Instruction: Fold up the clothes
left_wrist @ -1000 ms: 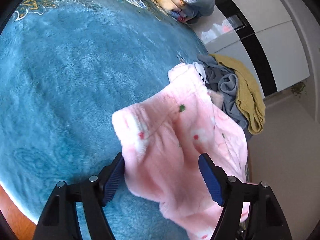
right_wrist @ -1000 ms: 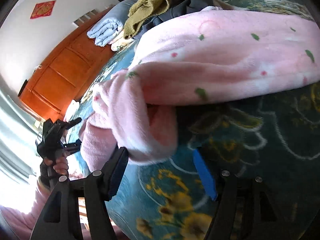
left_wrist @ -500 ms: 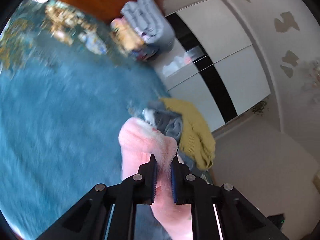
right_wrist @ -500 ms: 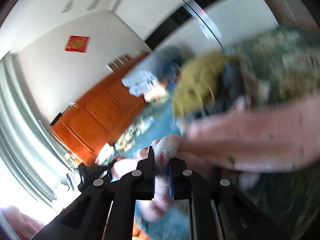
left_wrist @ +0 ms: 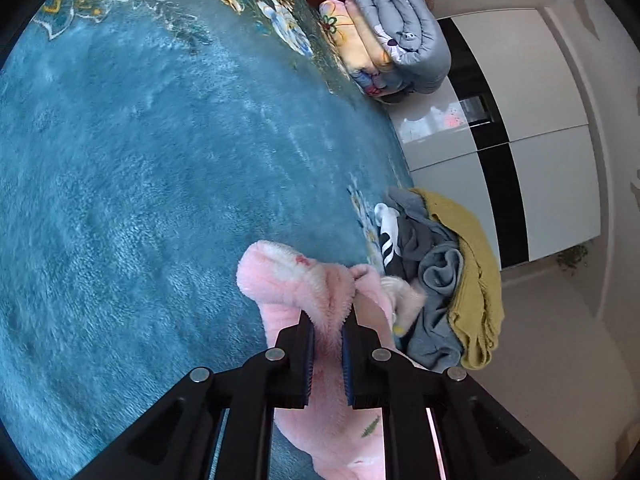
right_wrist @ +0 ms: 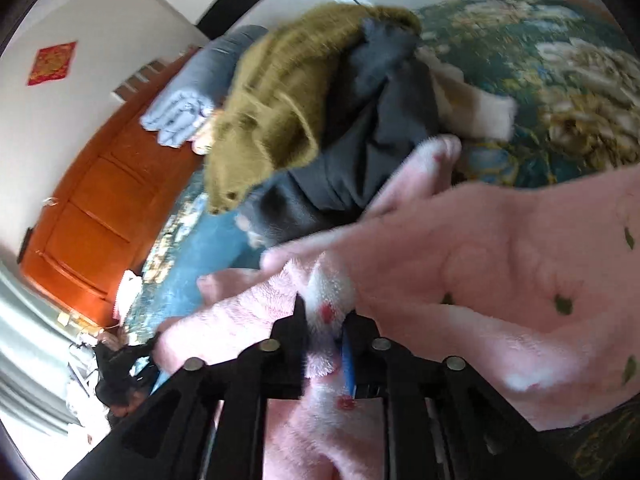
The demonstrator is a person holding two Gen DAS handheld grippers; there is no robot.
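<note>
I can read no writing anywhere; the red square sign (right_wrist: 52,63) on the wall is too blurred.

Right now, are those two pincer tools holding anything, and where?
Both grip the pink fleece garment: the left gripper pinches a bunched edge, and the right gripper, jaws opening, has a fluffy fold between them.

The left wrist camera looked down along its fingers, close over the teal blanket (left_wrist: 132,184), toward the white wardrobe (left_wrist: 548,184). The right wrist camera faced the orange door (right_wrist: 88,208), its picture blurred (perhaps by motion). Both views shared the pink fleece garment (left_wrist: 320,304) (right_wrist: 500,280) and the clothes pile (left_wrist: 460,280) (right_wrist: 304,120).
</note>
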